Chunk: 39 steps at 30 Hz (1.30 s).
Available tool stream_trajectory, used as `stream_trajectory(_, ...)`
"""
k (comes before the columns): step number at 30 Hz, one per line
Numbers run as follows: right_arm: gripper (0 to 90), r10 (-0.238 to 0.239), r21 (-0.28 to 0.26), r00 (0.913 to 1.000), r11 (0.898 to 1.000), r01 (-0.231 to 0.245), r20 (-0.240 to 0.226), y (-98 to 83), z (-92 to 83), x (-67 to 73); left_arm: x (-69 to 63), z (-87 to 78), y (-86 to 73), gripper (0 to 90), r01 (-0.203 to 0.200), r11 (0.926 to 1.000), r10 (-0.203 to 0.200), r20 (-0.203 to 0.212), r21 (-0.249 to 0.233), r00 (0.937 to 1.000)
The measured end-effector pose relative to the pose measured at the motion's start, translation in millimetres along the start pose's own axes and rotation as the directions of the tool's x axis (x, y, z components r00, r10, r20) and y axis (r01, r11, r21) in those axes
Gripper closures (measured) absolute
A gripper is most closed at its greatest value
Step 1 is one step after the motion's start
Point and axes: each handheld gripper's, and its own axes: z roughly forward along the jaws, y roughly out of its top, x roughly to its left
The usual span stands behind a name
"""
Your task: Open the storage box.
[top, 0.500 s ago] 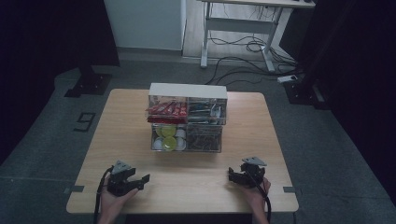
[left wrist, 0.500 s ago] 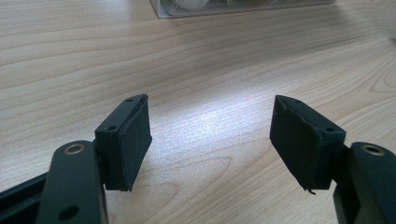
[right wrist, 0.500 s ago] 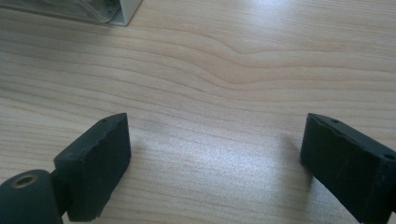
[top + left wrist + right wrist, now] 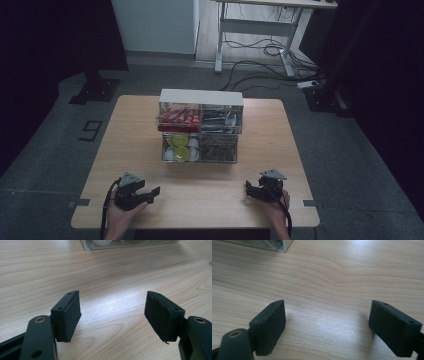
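The wooden bench stands on a grey floor, lit among dark surroundings; behind it a white desk frame stands with loose cables on the floor beneath it; a dark stand base sits off the bench's far left corner.

In the middle of the bench, toward its far edge, sits a clear organiser box with a white top; it has four compartments in two levels; the upper left one holds red packets; the upper right one holds dark packets; the lower left one holds round capsules, some white and some yellow-green; the lower right one holds small dark pieces that are too fine to name.

Near the bench's front edge, well apart from the box, the person's two hands hold the tools; the left tool lies at the front left, its jaws wide apart with bare wood between them in the left gripper view; the right tool lies at the front right, its jaws likewise spread with nothing between them in the right gripper view; each tool points toward the middle of the bench.
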Motion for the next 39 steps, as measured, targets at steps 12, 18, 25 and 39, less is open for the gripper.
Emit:
stream_trajectory(12,29.4,0.011,-0.058,0.9997,0.998,-0.012,-0.022,-0.1,-9.7,-1.3,0.2,-2.2,0.5,29.2,0.001,1.0,-0.001,0.005,-0.001,1.0)
stream_trajectory(18,32.8,0.041,-0.097,0.9986,0.994,-0.044,-0.034,2.0,-18.4,-6.3,1.5,-5.0,1.1,29.3,0.007,0.9999,-0.007,0.003,-0.01,1.0)
stream_trajectory(25,39.9,0.047,-0.159,0.9966,0.986,-0.057,-0.068,9.8,-37.1,-9.9,0.6,-4.0,0.9,29.3,0.006,1.0,-0.006,0.004,-0.005,1.0)
stream_trajectory(39,56.1,0.017,-0.218,0.9904,0.975,-0.046,-0.137,19.0,-58.7,-5.3,0.9,-3.4,0.5,29.3,0.008,1.0,-0.008,0.006,-0.002,0.9999)
